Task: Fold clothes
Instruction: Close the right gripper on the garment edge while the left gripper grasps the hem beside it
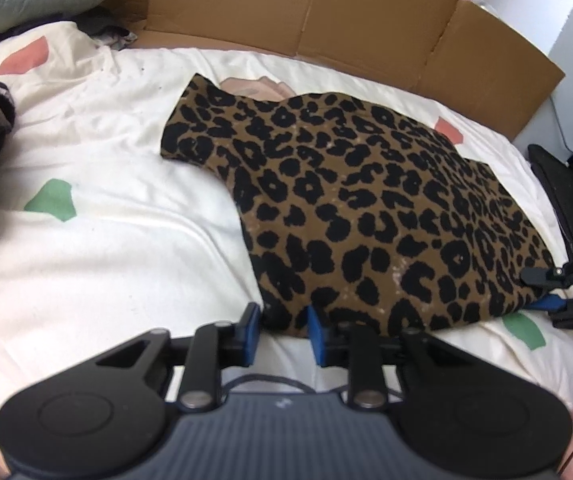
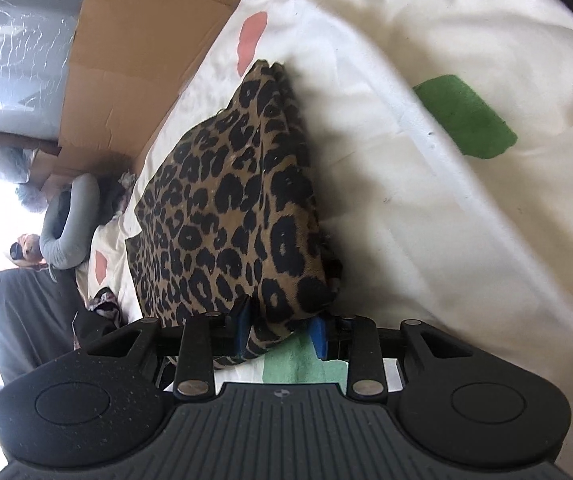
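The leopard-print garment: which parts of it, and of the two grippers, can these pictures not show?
- Leopard-print garment: underside and inner layers hidden by its own top layer.
- Left gripper: contact with the hem hidden by the cloth edge.
- Right gripper: grip unclear; cut off by the left-wrist view's right edge.

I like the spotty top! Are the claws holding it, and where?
Both claws have the top between their fingers at its near hem: the left claw at one corner, the right claw at the other. Neither looks fully shut yet.
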### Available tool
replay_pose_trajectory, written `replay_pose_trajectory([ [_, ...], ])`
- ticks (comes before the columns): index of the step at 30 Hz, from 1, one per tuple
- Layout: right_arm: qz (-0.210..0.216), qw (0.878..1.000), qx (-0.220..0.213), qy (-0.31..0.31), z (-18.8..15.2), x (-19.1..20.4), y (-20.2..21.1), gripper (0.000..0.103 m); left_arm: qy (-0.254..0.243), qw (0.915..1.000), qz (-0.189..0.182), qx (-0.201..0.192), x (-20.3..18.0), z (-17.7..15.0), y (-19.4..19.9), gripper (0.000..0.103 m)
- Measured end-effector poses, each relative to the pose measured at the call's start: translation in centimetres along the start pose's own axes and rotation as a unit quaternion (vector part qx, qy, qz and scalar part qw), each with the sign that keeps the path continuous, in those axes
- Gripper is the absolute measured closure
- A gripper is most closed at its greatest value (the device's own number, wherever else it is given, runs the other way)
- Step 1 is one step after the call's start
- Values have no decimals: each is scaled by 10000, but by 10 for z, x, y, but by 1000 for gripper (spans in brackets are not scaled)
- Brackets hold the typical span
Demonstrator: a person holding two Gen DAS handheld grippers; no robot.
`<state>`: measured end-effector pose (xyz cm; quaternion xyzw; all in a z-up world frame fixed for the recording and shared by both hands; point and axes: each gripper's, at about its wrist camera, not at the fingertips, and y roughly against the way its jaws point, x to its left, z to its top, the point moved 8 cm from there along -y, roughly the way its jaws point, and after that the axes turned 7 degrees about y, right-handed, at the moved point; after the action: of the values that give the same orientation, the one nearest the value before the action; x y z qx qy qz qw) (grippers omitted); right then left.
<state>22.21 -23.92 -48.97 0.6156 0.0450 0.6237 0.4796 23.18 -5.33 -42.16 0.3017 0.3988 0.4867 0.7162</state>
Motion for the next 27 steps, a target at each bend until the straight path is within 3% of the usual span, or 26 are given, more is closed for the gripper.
replay_pose_trajectory([
  [2, 7, 10000, -58, -62, 2, -1, 0, 69, 99, 9999, -32, -30, 1, 1, 0, 93],
  [5, 19, 9998, -145, -156, 5, -3, -1, 74, 384, 9991, -150, -26, 4, 3, 2, 94],
  [13, 51, 9998, -184, 58, 2, 7, 6, 90, 444, 9987, -89, -215, 5, 6, 19, 98],
  [27, 147, 9996, 36, 240, -13, 18, 16, 91, 361, 9991, -38, -202, 5, -1, 23, 98],
])
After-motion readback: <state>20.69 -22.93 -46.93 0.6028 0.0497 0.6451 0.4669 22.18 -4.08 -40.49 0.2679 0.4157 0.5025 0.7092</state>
